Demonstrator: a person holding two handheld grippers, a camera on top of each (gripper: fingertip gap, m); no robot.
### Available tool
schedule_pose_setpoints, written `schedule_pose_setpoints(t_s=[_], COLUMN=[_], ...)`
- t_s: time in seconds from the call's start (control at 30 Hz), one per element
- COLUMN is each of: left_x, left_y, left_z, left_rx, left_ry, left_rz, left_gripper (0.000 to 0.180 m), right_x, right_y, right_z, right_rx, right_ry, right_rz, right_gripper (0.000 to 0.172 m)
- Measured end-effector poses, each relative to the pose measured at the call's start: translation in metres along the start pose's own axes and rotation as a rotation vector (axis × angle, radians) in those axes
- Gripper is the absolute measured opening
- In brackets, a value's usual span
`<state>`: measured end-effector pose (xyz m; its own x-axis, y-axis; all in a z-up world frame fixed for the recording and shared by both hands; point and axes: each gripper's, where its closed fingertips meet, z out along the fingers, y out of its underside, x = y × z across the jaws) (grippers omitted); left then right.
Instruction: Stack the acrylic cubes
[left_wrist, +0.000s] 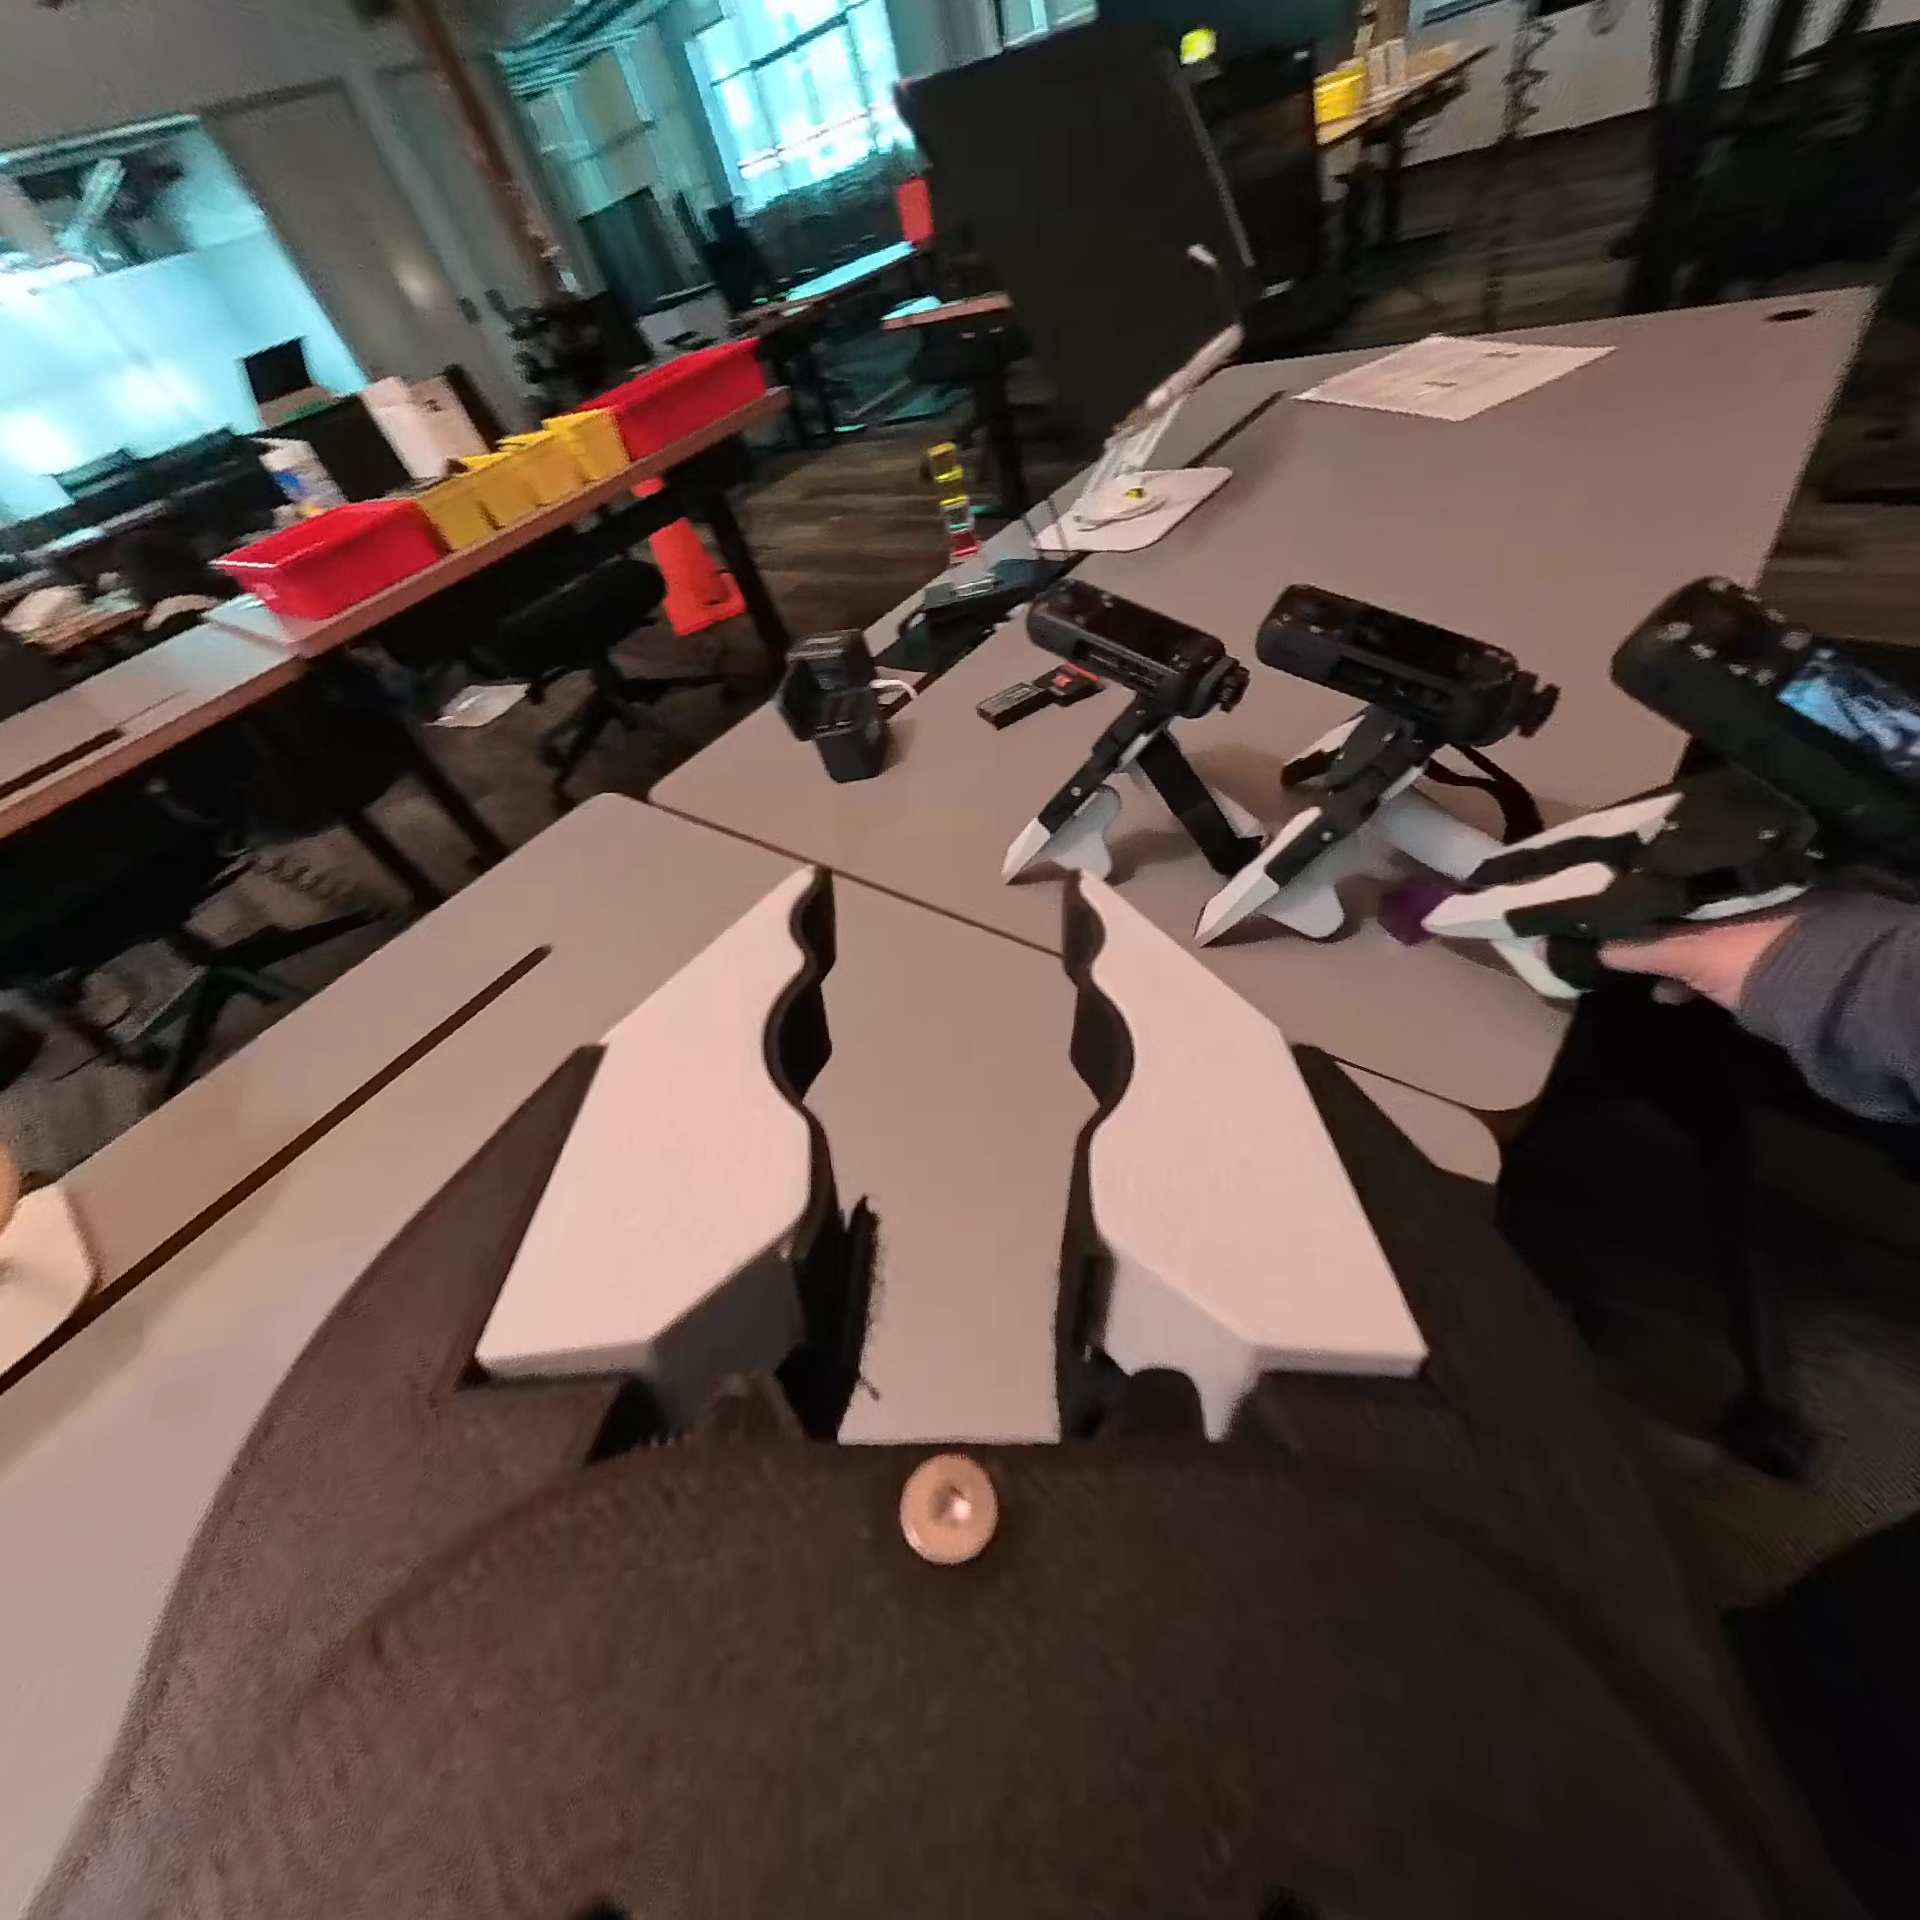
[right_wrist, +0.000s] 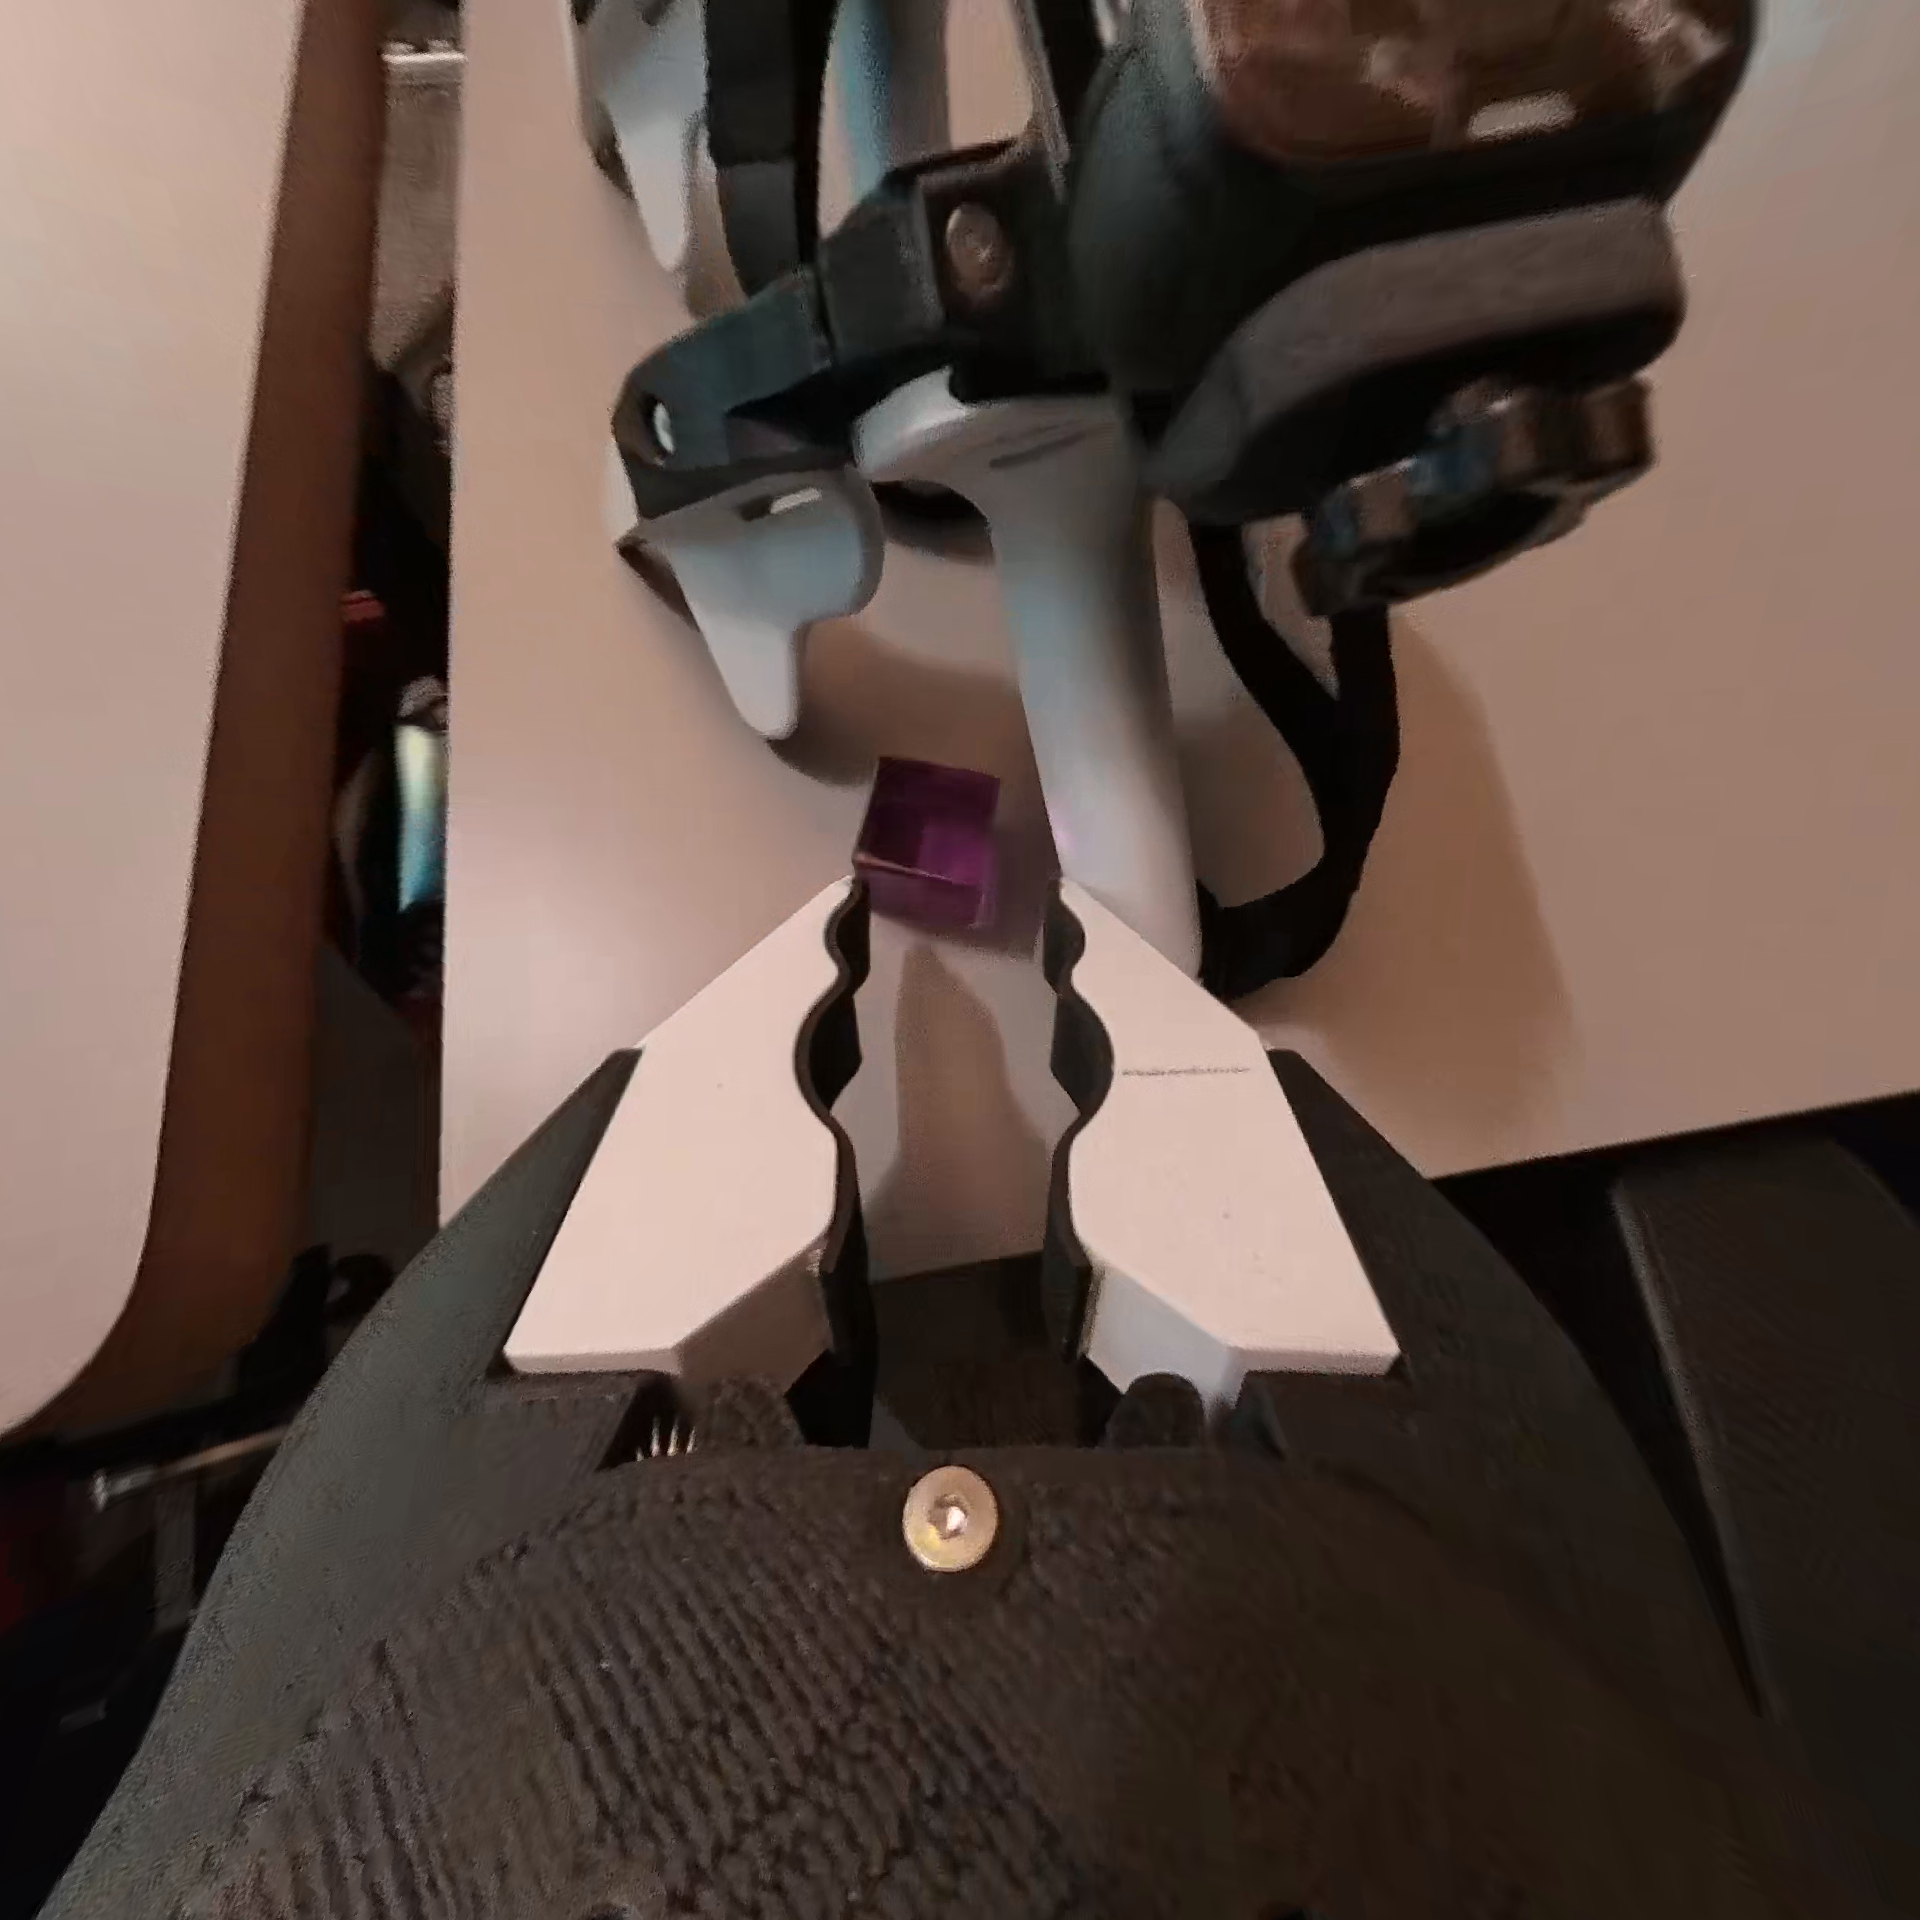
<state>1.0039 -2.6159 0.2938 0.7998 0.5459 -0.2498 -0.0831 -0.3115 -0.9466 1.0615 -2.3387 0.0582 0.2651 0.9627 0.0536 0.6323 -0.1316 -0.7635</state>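
Landmark: purple cube (right_wrist: 935, 847), small, on the pale table (right_wrist: 540, 727).
Cube look: translucent violet, flat faces, crisp edges; lighter and darker patches show through it. Somewhat blurred in the left wrist view.
Cube place: just beyond the right claw's tips, touching or nearly touching the white handle of a parked gripper (right_wrist: 1091, 727) that rests tip-down behind it. A second parked gripper (left_wrist: 1122, 727) stands farther along the table.
Right claw (right_wrist: 951, 894): part open, nothing held. The cube sits ahead of the tips, about level with them; left fingertip (right_wrist: 821, 914) close to the cube's near corner, contact not clear; gap visible on the other side.
Left claw (left_wrist: 945, 904): wide open, empty, only bare table between the fingers; well away from the cube.
Handling (judgement): looks hard, stiff, light; glossy faces probably slippery. Best taken across two opposite flat faces, not on corners.
Hand: a sleeved hand (left_wrist: 1704, 961) carries the right gripper.
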Motion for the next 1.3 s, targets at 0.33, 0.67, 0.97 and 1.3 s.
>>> schedule_pose_setpoints(t_s=[0.33,0.67,0.97,1.3], left_x=[-0.057,-0.062,-0.007,0.165], left_y=[0.030,0.042,0.022,-0.039], left_z=[0.010,0.007,0.028,0.057], left_rx=[0.005,0.016,0.061,0.073], left_ry=[0.225,0.351,0.586,1.044], left_rz=[-0.025,-0.024,-0.017,-0.088], left_gripper=[0.043,0.042,0.040,0.048], right_x=[-0.011,-0.002,-0.006,0.068], right_y=[-0.002,-0.002,0.004,0.095], right_z=[0.020,0.028,-0.053,-0.239], right_rx=[-0.014,-0.060,-0.062,-0.026], right_ry=[0.208,0.260,0.314,0.559], right_rz=[0.105,0.240,0.232,0.475], right_gripper=[0.047,0.035,0.036,0.036])
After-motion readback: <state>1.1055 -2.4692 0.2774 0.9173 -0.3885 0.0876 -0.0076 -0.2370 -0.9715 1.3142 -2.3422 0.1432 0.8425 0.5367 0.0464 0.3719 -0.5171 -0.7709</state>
